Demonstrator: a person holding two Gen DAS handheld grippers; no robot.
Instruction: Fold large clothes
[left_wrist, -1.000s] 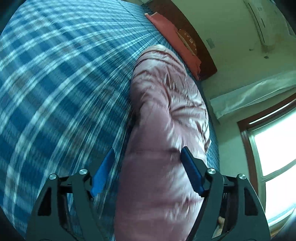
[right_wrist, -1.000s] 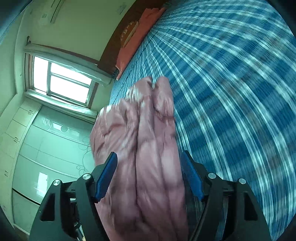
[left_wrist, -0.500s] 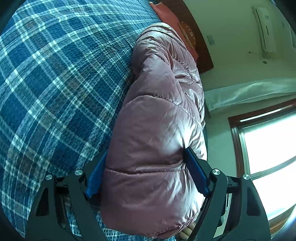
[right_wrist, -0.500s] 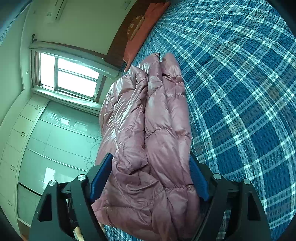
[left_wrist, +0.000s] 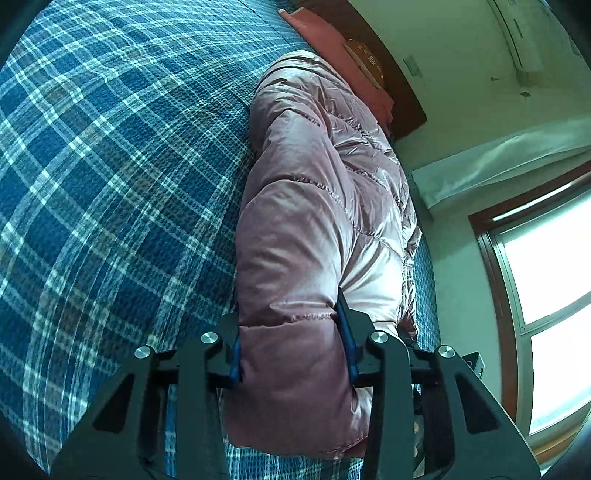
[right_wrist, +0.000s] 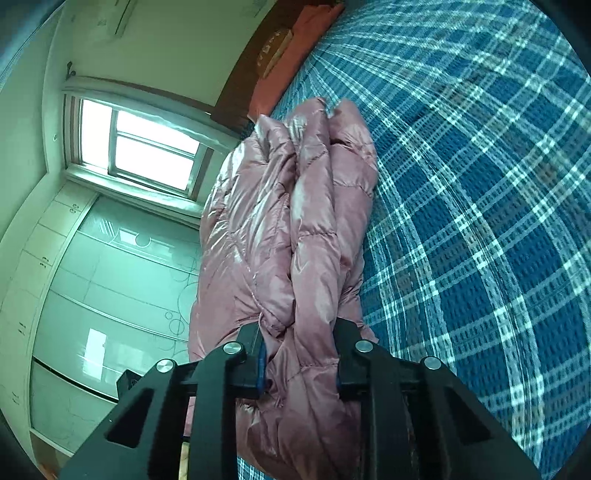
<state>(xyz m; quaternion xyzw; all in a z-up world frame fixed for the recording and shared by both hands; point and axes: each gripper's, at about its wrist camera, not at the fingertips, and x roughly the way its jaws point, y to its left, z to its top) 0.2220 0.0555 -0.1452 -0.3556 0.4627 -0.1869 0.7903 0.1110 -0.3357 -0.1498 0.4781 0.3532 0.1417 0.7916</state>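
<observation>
A pink quilted puffer jacket (left_wrist: 317, 229) lies bundled lengthwise on a bed covered with a blue plaid bedspread (left_wrist: 110, 184), along the edge of the bed that faces the window (left_wrist: 546, 280). Its long axis runs from the near end, where both grippers meet it, straight away toward the head of the bed, where a red pillow (left_wrist: 332, 48) rests against a dark wooden headboard (left_wrist: 399, 92); the far end of the jacket points at that pillow and stops just short of it. The left gripper (left_wrist: 291, 332) has its jaws closing on the near end of the bundle, the blue pads pressed into a padded panel on either side so the fabric bulges between and below them. In the right wrist view the jacket (right_wrist: 291, 229) shows as several shiny folds stacked side by side, with the bedspread (right_wrist: 480, 221) on one side and a pale wardrobe (right_wrist: 103, 295) and the window (right_wrist: 140, 147) beyond the other. The right gripper (right_wrist: 299, 354) is also closing, its jaws squeezing a narrower gathered ridge of those folds, which is pinched tight between the pads and puffs out beneath them. An air conditioner (left_wrist: 517, 40) is mounted high on the wall above the headboard.
</observation>
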